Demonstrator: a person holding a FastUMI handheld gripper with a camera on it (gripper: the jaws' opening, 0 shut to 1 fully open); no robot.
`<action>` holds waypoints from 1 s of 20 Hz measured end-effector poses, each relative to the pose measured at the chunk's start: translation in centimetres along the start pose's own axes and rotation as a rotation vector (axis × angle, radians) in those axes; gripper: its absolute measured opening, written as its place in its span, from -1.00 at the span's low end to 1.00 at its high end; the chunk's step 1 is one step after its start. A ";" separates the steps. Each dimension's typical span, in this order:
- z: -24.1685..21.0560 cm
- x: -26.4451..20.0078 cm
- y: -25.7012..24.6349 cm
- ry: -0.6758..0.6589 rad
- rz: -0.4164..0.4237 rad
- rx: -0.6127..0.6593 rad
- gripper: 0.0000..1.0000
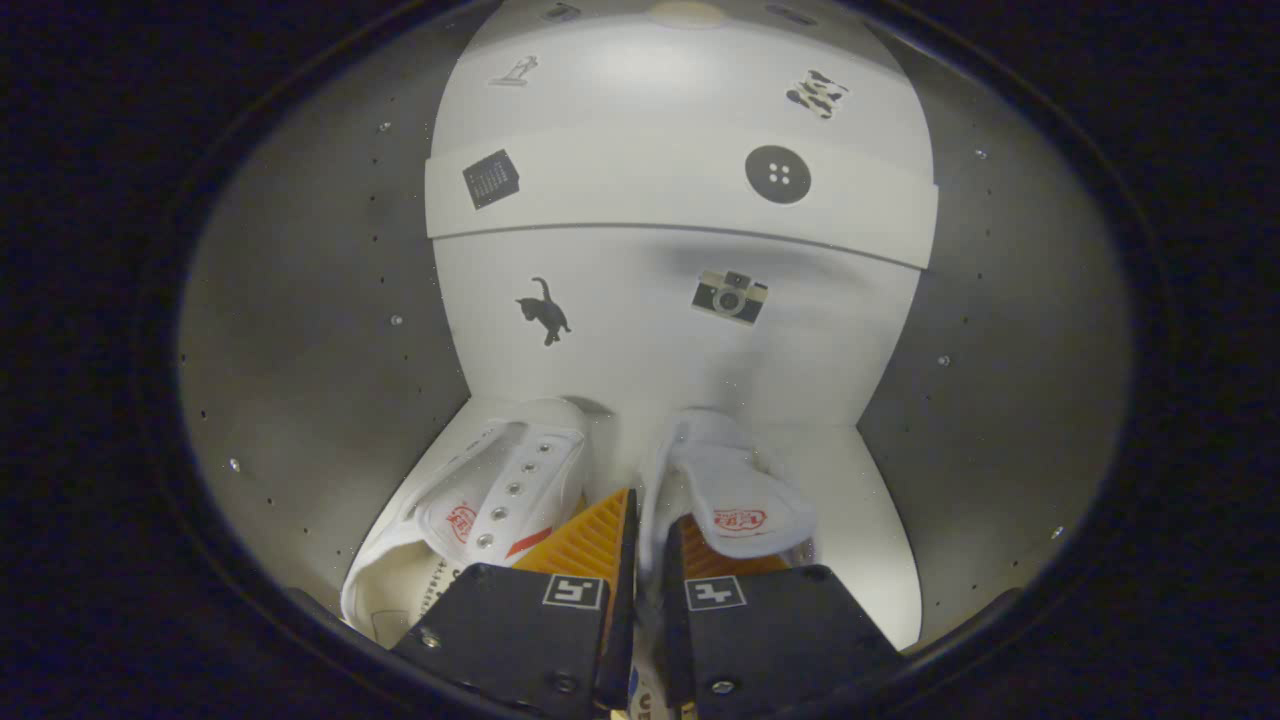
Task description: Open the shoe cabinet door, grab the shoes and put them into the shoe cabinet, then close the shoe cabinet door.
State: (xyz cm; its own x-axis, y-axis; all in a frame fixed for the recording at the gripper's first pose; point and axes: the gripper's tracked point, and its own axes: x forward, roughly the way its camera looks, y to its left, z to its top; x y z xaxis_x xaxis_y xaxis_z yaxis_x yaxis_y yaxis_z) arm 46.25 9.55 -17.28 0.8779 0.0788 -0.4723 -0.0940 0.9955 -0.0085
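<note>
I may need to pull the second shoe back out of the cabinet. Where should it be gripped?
Probably the side wall of the right shoe by its opening: a thin edge facing the hand-held gripper, whose fingers are nearly closed around it, coming straight in from the front. The left shoe sits alongside.

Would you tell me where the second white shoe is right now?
In the gripper view, the second white shoe sits on the cabinet floor, left of the gripper, beside the shoe that the gripper pinches.
</note>
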 end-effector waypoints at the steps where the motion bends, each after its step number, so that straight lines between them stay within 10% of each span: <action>1: 0.0 -0.1 0.0 -0.007 0.001 0.009 -0.59; 6: 0.8 -2.0 1.3 -0.051 0.017 0.024 0.41; 20: 0.9 -15.0 1.9 -0.242 -0.035 0.003 0.60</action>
State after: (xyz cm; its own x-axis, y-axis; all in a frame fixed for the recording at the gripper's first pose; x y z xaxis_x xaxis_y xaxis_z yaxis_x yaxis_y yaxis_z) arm 33.33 10.28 -9.39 0.9675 0.0544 -0.2469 -0.0608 0.9980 -0.0184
